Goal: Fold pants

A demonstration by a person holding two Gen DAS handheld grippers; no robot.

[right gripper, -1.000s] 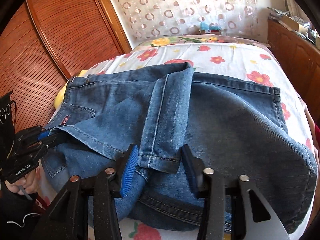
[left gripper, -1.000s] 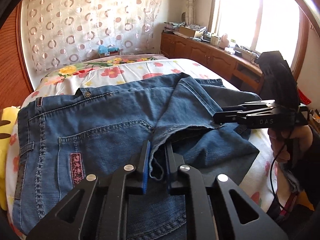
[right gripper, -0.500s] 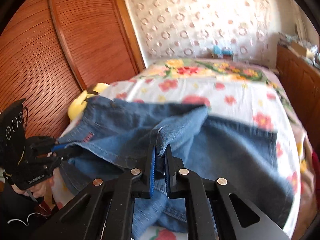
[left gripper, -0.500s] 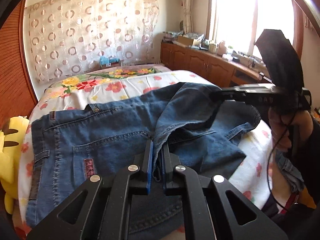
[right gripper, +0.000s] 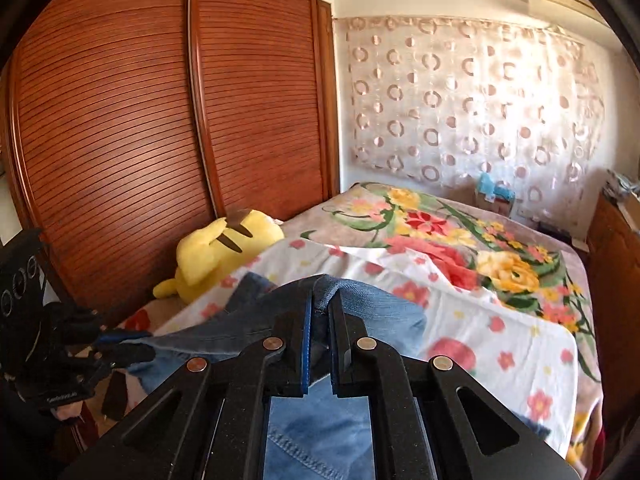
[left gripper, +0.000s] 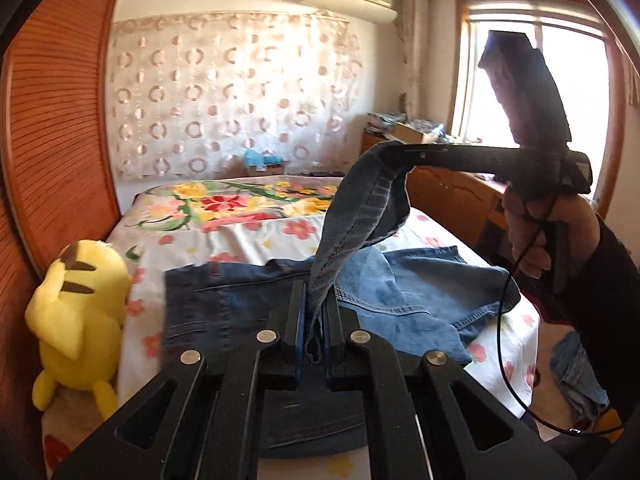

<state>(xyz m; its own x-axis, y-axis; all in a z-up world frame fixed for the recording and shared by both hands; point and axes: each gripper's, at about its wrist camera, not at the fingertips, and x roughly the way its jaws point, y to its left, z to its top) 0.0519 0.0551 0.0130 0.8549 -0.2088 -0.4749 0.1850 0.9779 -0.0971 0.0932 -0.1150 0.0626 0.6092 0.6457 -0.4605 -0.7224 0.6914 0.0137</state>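
Blue jeans [left gripper: 240, 304] lie on the flowered bed [left gripper: 248, 236], with one leg end lifted off them. My left gripper [left gripper: 316, 300] is shut on the stitched hem edge at the bottom of the left wrist view. That hem stretches up and right to my right gripper [left gripper: 394, 156], which a hand [left gripper: 532, 236] holds high and which is clamped on the other corner. In the right wrist view the right gripper [right gripper: 322, 304] is shut on a denim fold [right gripper: 380, 312], and the left gripper [right gripper: 132, 346] pinches the cloth at the far left.
A yellow plush toy [left gripper: 76, 320] sits at the bed's left edge against the brown slatted wardrobe [right gripper: 160, 120]. A wooden cabinet [left gripper: 452, 196] under the window runs along the right. More denim [left gripper: 576, 372] lies on the floor to the right.
The right gripper closed on the leg hem. Both grippers then rose, lifting the leg end off the jeans so it hangs stretched between them.
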